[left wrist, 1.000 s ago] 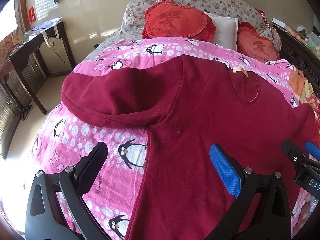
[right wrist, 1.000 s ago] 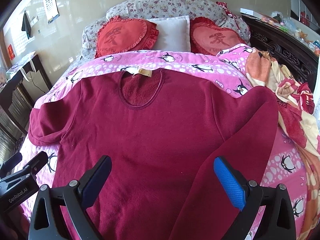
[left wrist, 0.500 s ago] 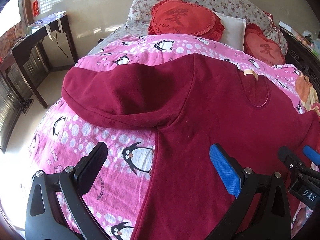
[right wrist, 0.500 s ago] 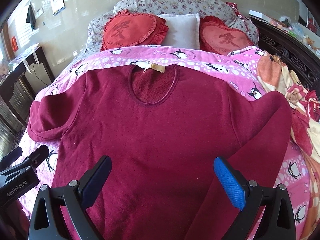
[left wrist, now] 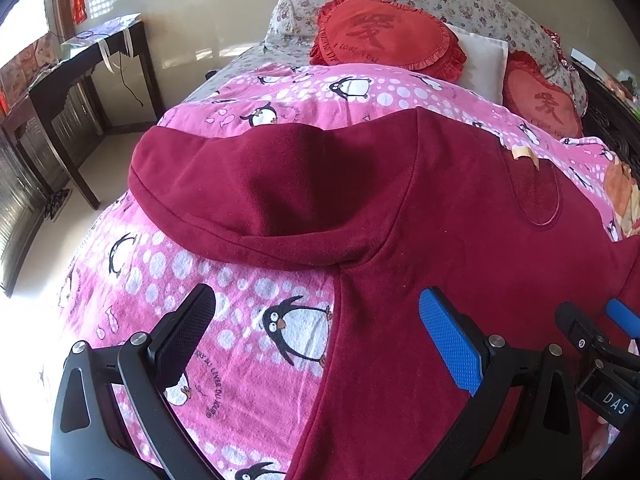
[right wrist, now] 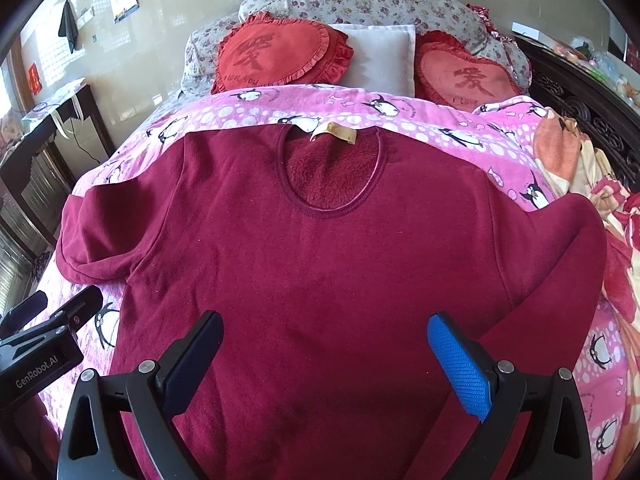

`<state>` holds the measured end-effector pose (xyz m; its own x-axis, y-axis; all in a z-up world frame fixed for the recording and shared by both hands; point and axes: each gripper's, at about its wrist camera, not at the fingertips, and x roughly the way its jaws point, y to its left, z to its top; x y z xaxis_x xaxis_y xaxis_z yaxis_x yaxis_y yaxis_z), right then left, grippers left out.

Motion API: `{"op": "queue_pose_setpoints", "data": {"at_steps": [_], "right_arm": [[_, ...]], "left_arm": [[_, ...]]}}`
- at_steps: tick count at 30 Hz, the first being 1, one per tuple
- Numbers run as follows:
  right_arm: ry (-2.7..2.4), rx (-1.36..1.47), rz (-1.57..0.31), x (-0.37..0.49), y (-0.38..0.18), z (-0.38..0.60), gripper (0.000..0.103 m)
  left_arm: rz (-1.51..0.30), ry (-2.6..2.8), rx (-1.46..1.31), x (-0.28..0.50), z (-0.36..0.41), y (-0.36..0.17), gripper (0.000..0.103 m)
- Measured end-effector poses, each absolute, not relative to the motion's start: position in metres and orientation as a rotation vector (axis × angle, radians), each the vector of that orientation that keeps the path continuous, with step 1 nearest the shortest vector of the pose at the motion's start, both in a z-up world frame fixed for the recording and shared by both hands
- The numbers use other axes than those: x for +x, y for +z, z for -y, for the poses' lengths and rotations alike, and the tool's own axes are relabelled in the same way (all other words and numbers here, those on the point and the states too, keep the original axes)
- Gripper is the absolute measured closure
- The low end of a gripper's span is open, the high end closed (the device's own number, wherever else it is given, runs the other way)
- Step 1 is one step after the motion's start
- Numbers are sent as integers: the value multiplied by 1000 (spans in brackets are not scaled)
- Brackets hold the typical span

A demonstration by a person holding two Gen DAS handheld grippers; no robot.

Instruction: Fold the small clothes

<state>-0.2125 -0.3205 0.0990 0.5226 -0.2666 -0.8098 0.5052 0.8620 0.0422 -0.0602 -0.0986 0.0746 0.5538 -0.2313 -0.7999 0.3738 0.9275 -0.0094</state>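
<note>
A dark red long-sleeved top (right wrist: 320, 264) lies flat and face up on the pink penguin blanket (right wrist: 440, 128), its neck hole with a tan label (right wrist: 334, 131) toward the pillows. Its left sleeve (left wrist: 256, 200) spreads out to the left and its right sleeve (right wrist: 560, 280) runs down the right side. My left gripper (left wrist: 316, 316) is open and empty above the top's left side edge and armpit. My right gripper (right wrist: 324, 336) is open and empty above the lower middle of the top. Each gripper shows at the edge of the other's view.
Two red heart cushions (right wrist: 280, 56), a white pillow (right wrist: 380, 56) and floral pillows (right wrist: 360, 0) lie at the bed head. A crumpled flowered blanket (right wrist: 592, 184) lies on the right by the dark carved bed frame (right wrist: 592, 112). A dark wooden desk (left wrist: 80, 72) stands left of the bed.
Both grippers have moved forward over the top toward the bed head, so the top and pillows look nearer. Both stay open and empty. The top has not moved.
</note>
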Motion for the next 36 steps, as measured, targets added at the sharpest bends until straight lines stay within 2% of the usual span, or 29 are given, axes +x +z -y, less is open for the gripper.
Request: {"op": "queue_pose_setpoints", "data": {"at_steps": [11,20,22,24,31,32,33,35,36], "right_arm": [[-443,273,-939,-195,87,311,2],[-400,274,-952,-185,84,303,2],[-393,273,-956,-182,83,302,2],[-386,274,-963,-179,81,302,2],[-372,264,-983,-171,76,300,2],[-372,259,-985,-170,76,300,2],[-373,255,-987,-170,76,301,2],[-379,255,-989,-169,75,303,2],[-383,260,-990,-170,74,304,2]], "left_arm": [[-927,-301,101,-19,62,71,1],[-991,-199,-187,76,-23,59,3],[-1018,-194,-272,99,-40,50,10],[-1041,-193,-359,120,-54,41,21],[-1061,-162,-462,159,-67,13,38],[-1052,-163,-451,161,-65,12,45],[-1043,-168,-442,163,-63,11,57],[-1052,-179,-436,168,-61,9,69],[-1053,-186,-436,171,-60,8,80]]}}
